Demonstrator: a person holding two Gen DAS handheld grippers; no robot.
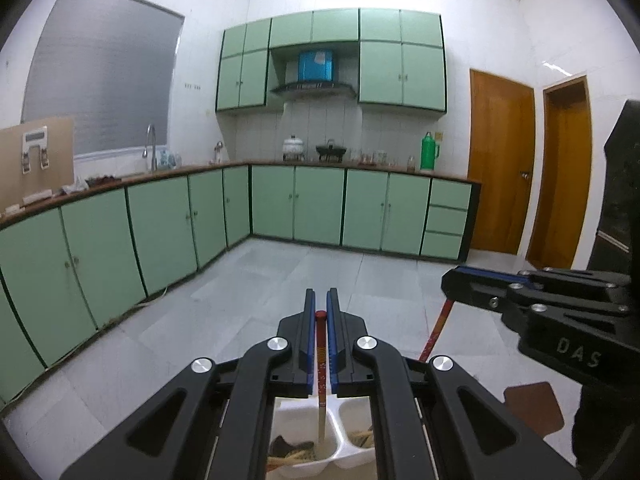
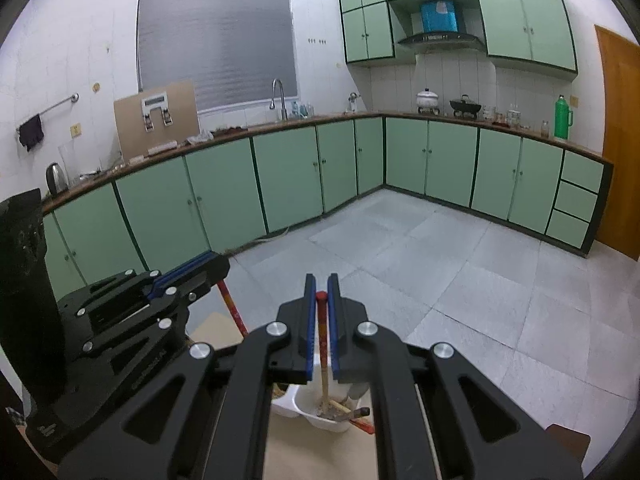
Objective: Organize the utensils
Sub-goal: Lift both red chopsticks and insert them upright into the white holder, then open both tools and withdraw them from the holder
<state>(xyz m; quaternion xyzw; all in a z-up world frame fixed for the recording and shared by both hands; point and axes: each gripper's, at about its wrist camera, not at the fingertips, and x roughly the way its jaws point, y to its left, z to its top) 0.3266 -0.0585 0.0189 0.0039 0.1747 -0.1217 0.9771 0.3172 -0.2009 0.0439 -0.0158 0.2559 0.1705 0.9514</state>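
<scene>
Red-tipped and banded in red and yellow, one chopstick [image 1: 321, 350] stands clamped between the blue pads of your left gripper [image 1: 321, 300], with its pale lower end reaching down into the white divided tray [image 1: 334, 446], the landmark used throughout. You hold this stick near its top and almost upright, probably so that its tip can be steered into a chosen compartment; it hangs over the tray's left compartment, just left of the central divider, though whether it touches the bottom cannot be told. Brownish utensils [image 1: 294, 454] already lie in that compartment, and more show in the compartment right of the divider. Moving rightward from the tray, your right gripper [image 2: 321, 286] is likewise closed on a second red-tipped chopstick [image 2: 323, 344], gripped near its top, with its lower end down among the utensils in the tray's near compartment as the right wrist view shows it. A further red-handled piece [image 2: 362, 424] leans across the tray's right rim. Both sticks are gripped high, which leaves their length free below the jaws for sorting. Judged from this arrangement, the sorting is under way and neither stick is yet released. Beyond the tray, green cabinets [image 1: 164, 220] line the kitchen's far walls.
</scene>
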